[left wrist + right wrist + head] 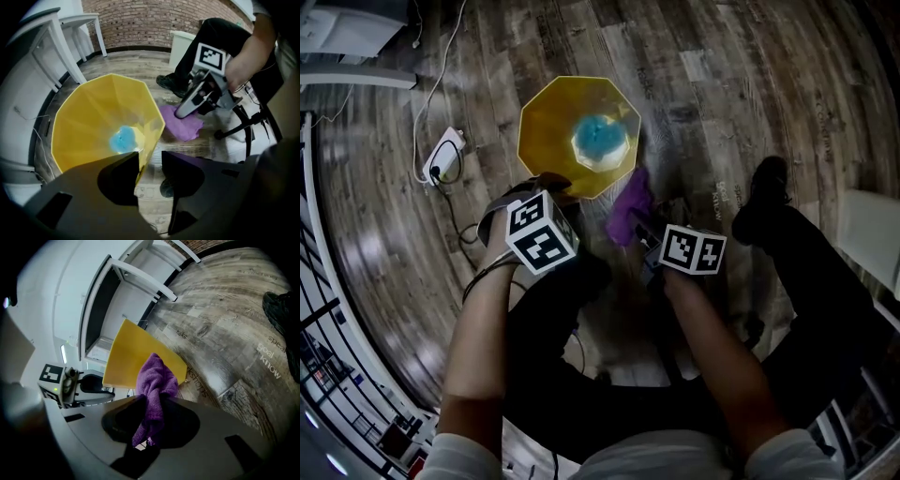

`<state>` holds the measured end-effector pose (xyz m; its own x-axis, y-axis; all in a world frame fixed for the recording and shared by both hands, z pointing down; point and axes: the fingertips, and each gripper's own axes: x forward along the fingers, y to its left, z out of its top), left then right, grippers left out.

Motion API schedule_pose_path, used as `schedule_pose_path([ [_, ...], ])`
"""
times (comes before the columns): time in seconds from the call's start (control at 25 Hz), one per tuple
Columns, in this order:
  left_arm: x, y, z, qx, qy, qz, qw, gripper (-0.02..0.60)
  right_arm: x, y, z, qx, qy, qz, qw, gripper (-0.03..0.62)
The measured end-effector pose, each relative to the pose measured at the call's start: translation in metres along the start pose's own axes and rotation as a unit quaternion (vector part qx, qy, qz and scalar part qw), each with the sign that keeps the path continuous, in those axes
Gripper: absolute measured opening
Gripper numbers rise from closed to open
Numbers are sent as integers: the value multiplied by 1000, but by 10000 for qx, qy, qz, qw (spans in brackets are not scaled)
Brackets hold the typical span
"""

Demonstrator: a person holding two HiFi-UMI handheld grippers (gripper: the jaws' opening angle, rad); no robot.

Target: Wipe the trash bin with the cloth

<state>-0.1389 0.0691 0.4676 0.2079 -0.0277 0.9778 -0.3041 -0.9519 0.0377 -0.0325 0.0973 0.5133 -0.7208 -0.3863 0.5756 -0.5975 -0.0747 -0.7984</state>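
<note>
There is one yellow trash bin [551, 122] and one purple cloth [157, 376]. The left tool [151, 157] is released, its jaws apart around the bin's rim. The right tool [154, 401], at the bin's five o'clock, grasps the cloth.

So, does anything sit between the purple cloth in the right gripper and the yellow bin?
Nothing visible does. The purple terry cloth, clamped in the right gripper, hangs right beside the outer wall of the yellow faceted plastic bin. The left gripper, jaws open, straddles the bin's rim to one side, off the cloth's path.
</note>
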Motion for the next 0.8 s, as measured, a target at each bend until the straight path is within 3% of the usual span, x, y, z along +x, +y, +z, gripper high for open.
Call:
schedule_pose_path([
  [0.16,4,10,-5,-175,161,149,9996,78,-8,26,3,-36,-115,303,9995,89],
  [0.32,6,-6,2,-468,43,-351,9983,63,-20,52,13,-301,-286,478,9980,89],
  [0.44,5,-14,14,-430,-112,-549,9975,55,-26,67,19,-870,-351,456,9945,89],
  [0.8,7,-20,26,-278,-216,-654,9972,43,-7,46,24,-1313,-199,233,9909,89],
])
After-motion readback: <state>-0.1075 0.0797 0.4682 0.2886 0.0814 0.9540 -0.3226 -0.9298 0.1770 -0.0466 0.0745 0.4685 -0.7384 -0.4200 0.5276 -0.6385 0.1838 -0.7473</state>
